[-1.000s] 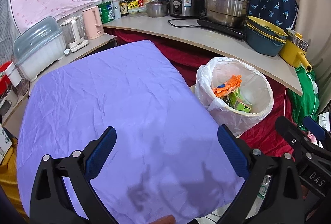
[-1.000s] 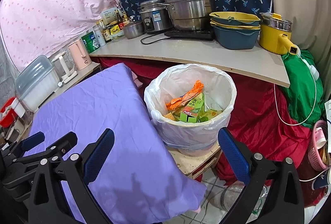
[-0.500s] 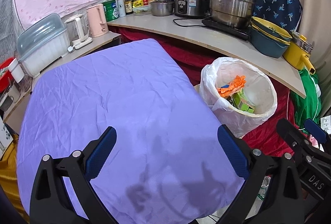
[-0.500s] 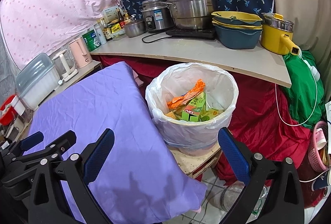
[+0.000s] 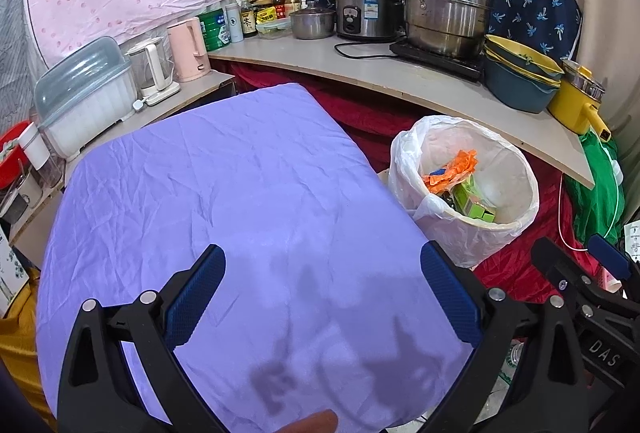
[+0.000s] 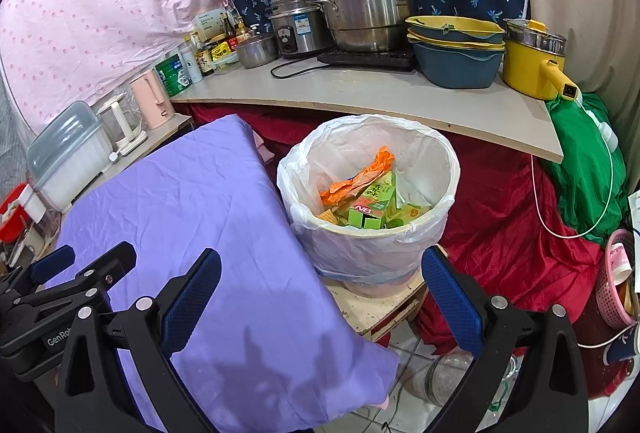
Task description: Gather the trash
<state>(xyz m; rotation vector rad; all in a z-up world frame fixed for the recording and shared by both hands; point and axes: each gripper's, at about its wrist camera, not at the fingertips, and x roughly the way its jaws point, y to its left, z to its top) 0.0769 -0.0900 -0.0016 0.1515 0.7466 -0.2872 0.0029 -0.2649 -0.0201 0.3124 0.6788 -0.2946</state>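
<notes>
A bin lined with a white bag [image 6: 360,245] stands on a low wooden stool to the right of the purple-covered table [image 5: 224,193]. It holds an orange wrapper [image 6: 360,177] and green cartons [image 6: 370,207]; the bin also shows in the left wrist view [image 5: 472,233]. My left gripper [image 5: 322,297] is open and empty above the table's near part. My right gripper [image 6: 320,297] is open and empty, in front of the bin and the table's right edge. No loose trash shows on the cloth.
A curved counter [image 6: 360,97] behind carries steel pots [image 6: 364,5], a rice cooker, stacked basins [image 6: 456,53], a yellow pot and bottles. Kettles [image 5: 188,49] and a plastic box [image 5: 84,93] stand left. Red cloth, a green bag and a pink basket [image 6: 616,281] lie right.
Both grippers have drawn back and up a little, so the table and bin look slightly farther away. Both stay open and empty.
</notes>
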